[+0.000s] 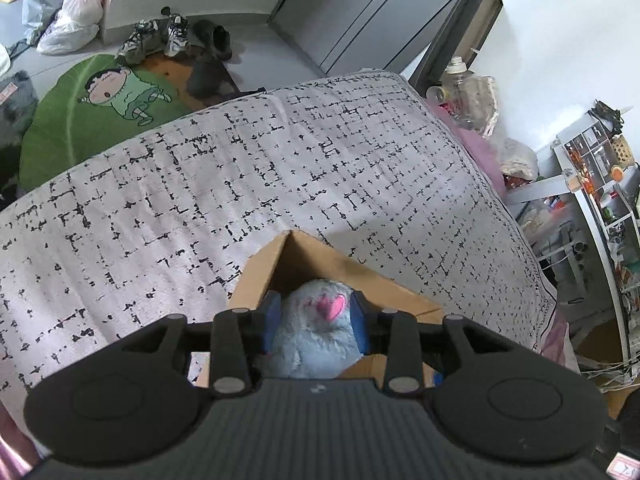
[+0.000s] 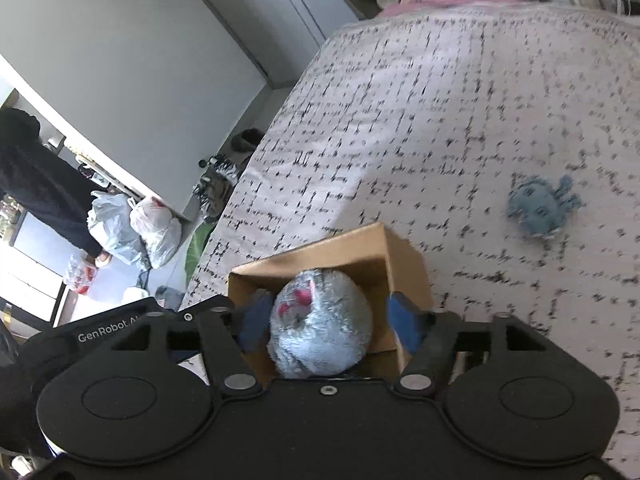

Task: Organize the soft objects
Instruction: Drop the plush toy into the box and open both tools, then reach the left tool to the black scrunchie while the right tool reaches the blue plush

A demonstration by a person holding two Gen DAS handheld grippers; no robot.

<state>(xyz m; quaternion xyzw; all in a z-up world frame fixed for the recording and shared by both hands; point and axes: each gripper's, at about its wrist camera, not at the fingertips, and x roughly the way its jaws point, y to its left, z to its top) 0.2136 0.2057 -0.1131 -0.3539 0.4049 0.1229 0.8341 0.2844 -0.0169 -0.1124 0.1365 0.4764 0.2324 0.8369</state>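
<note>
I am clenching my left gripper (image 1: 316,316) on the pale blue plush toy (image 1: 316,332) above the cardboard box (image 1: 256,280). My right gripper (image 2: 326,318) is hanging released around that toy over the box, and a smaller blue plush (image 2: 538,210) is lying right of the box.

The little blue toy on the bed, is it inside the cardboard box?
No, the little blue toy lies on the bedspread, apart from the cardboard box.

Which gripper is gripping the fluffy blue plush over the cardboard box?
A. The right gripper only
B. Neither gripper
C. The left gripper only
C: the left gripper has its blue fingers pressed on the fluffy blue plush above the cardboard box; the right gripper is spread wide of it.
</note>
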